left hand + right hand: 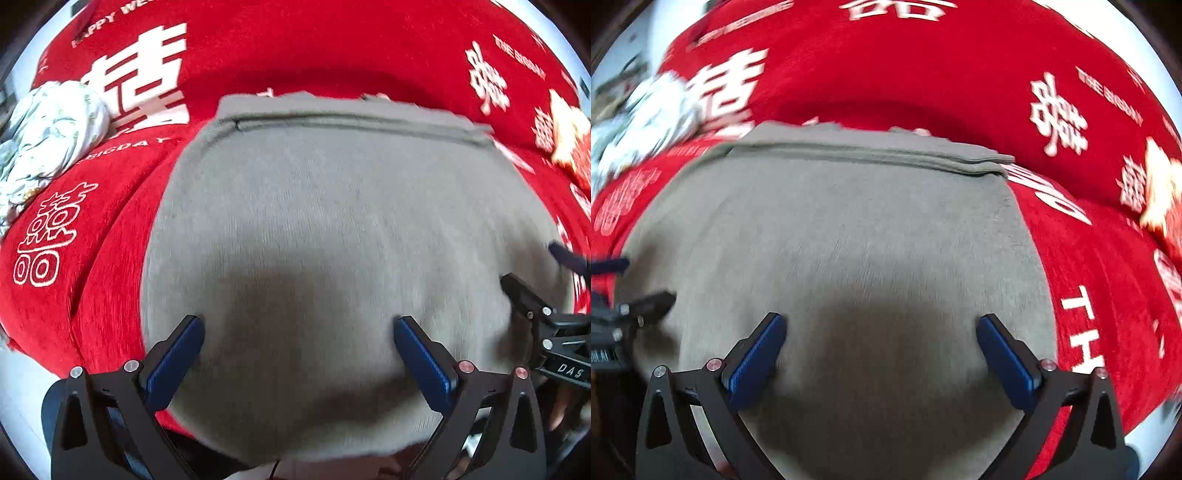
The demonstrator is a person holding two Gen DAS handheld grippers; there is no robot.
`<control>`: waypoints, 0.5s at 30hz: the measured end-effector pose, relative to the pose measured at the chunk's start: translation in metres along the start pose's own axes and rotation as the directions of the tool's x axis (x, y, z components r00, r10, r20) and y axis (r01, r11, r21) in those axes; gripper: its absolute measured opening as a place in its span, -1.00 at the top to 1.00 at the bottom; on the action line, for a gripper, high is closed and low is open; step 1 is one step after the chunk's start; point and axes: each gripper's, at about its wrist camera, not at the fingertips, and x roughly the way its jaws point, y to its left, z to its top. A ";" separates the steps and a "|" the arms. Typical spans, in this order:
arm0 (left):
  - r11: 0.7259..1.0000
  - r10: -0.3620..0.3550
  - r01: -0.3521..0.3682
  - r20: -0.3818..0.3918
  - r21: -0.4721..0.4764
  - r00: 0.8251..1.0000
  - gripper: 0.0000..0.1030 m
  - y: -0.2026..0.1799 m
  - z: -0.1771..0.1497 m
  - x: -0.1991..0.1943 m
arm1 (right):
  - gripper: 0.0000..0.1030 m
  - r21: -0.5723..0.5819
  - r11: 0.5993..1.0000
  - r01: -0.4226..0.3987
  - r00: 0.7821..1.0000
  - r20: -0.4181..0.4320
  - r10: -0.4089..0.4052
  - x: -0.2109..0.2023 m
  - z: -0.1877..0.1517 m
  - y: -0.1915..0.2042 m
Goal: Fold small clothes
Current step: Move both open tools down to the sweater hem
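A grey knit garment (325,221) lies spread on the red cloth, its far edge folded into a layered band (354,123). My left gripper (299,328) hovers open over the garment's near part, nothing between its blue pads. In the right wrist view the same grey garment (849,229) fills the middle, with stacked layers at its far right corner (982,164). My right gripper (881,326) is open above the cloth, its jaws wide apart. Each gripper shows at the edge of the other's view: the right one (546,325), the left one (635,314).
A red cover with white characters (295,44) drapes the surface. A crumpled white floral cloth (48,140) lies at the far left. A yellow and red object (572,144) sits at the far right edge. A dark blue strip (569,254) pokes in near the right gripper.
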 end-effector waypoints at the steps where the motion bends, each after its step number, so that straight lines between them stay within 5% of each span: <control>1: 1.000 -0.008 0.008 -0.011 0.005 1.000 -1.00 0.002 -0.005 -0.001 | -1.00 -0.016 1.000 -0.007 1.000 -0.005 0.007 -0.003 -0.005 0.000; 10: 0.997 -0.016 0.019 -0.045 0.071 0.999 -1.00 -0.008 -0.024 -0.012 | -1.00 -0.090 0.995 0.043 0.991 -0.124 -0.054 -0.025 -0.033 0.009; 15: 0.983 0.053 -0.046 -0.034 0.178 0.998 -1.00 -0.029 -0.034 -0.004 | -1.00 -0.184 0.983 0.023 0.997 -0.067 -0.036 -0.030 -0.031 0.044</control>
